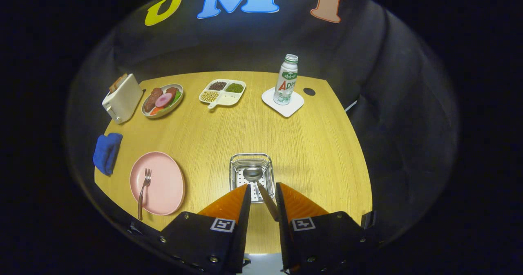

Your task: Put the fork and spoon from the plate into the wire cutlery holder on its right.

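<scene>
I've got the spoon by its handle between the gripper fingers, gap narrow, bowl hanging over the wire holder for a clean drop. Fork lies on the pink plate near the table's front-left corner.

gripper: two wedge-shaped fingers tapering toward the tips, each mounted on a black block body. One square black-and-white fiducial tag on each block, near the finger base. Small round silver screws dotted along the block faces, left and right alike.
</scene>
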